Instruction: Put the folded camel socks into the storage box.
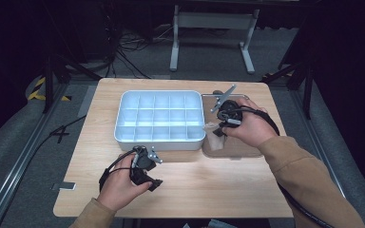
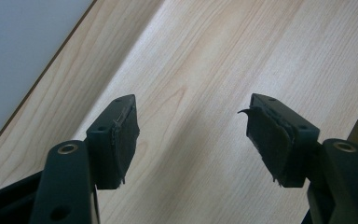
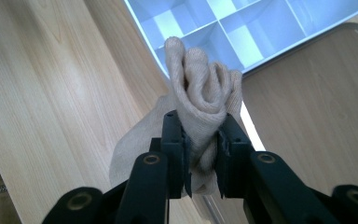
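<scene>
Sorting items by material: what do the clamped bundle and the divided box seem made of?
The bundle looks like soft knit fabric, matte beige: fine ribbing and limp folds show between the right gripper jaws. The divided box looks like smooth pale plastic or painted metal, with a slight sheen; which, I cannot tell.

Table (image 1: pixel 195 190) centre-rear: compartment box (image 1: pixel 160 118), long side along table width. Flat tray (image 1: pixel 237 147) just right of box, edges touching or nearly so. Right gripper (image 1: pixel 217 127) over tray's left part, beside box's right wall; folded cloth (image 3: pixel 200 107) pinched between its jaws, bunched end past jaw tips, toward box corner. Left gripper (image 1: pixel 152 184) in front of box, near its left-front portion, over bare tabletop, jaws apart with nothing between. Left hand (image 1: pixel 121 187) behind it toward front edge. Floor beyond table: cables (image 1: pixel 128 52), frame legs (image 1: pixel 211 33).
</scene>
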Action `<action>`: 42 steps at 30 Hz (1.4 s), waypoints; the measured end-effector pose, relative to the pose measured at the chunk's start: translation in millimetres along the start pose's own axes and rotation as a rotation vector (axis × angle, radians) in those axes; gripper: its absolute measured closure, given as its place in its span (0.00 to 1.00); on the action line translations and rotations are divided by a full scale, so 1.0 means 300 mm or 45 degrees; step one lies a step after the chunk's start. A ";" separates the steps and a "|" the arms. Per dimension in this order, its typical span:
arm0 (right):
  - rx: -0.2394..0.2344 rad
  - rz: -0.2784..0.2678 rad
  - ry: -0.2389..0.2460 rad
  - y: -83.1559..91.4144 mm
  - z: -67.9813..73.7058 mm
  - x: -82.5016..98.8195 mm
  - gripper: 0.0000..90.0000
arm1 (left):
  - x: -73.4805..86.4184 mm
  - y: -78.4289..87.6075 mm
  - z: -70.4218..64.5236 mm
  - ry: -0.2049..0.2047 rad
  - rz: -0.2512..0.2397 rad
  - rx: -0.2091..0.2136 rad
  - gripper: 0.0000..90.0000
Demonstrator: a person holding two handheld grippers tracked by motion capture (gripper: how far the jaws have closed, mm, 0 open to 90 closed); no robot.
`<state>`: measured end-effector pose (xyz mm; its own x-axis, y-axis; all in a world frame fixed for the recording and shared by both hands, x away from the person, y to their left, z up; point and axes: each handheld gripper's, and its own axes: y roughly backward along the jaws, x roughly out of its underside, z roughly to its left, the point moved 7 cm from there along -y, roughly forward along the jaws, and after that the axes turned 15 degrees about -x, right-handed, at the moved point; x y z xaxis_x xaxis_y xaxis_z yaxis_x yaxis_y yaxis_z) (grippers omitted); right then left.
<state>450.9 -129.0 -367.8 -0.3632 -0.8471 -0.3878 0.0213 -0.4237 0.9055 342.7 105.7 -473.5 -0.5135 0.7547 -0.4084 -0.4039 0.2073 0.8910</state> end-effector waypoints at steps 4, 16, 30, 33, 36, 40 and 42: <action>0.001 0.002 0.003 0.005 -0.004 -0.023 0.84 | 0.000 -0.003 -0.003 -0.010 0.007 0.000 0.38; 0.012 0.031 0.039 0.013 -0.037 -0.079 0.84 | -0.016 -0.002 0.008 -0.005 -0.017 -0.029 0.39; 0.053 0.066 0.043 -0.018 -0.062 -0.161 0.84 | -0.001 -0.005 0.008 0.006 -0.002 -0.024 0.39; 0.064 0.108 0.065 -0.048 -0.072 -0.184 0.84 | 0.001 -0.005 0.008 0.007 -0.007 -0.024 0.39; 0.070 0.133 0.075 -0.066 -0.079 -0.193 0.84 | 0.006 -0.003 0.008 0.019 -0.005 -0.019 0.39; 0.081 0.169 0.085 -0.092 -0.092 -0.210 0.84 | 0.009 -0.004 0.012 0.018 -0.005 -0.016 0.39; 0.091 0.186 0.091 -0.102 -0.099 -0.215 0.84 | 0.009 -0.004 0.012 0.018 -0.005 -0.014 0.39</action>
<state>501.4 -70.8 -375.7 -0.2941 -0.9198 -0.2598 0.0023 -0.2725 0.9621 344.7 109.7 -475.0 -0.5224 0.7450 -0.4150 -0.4145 0.2034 0.8870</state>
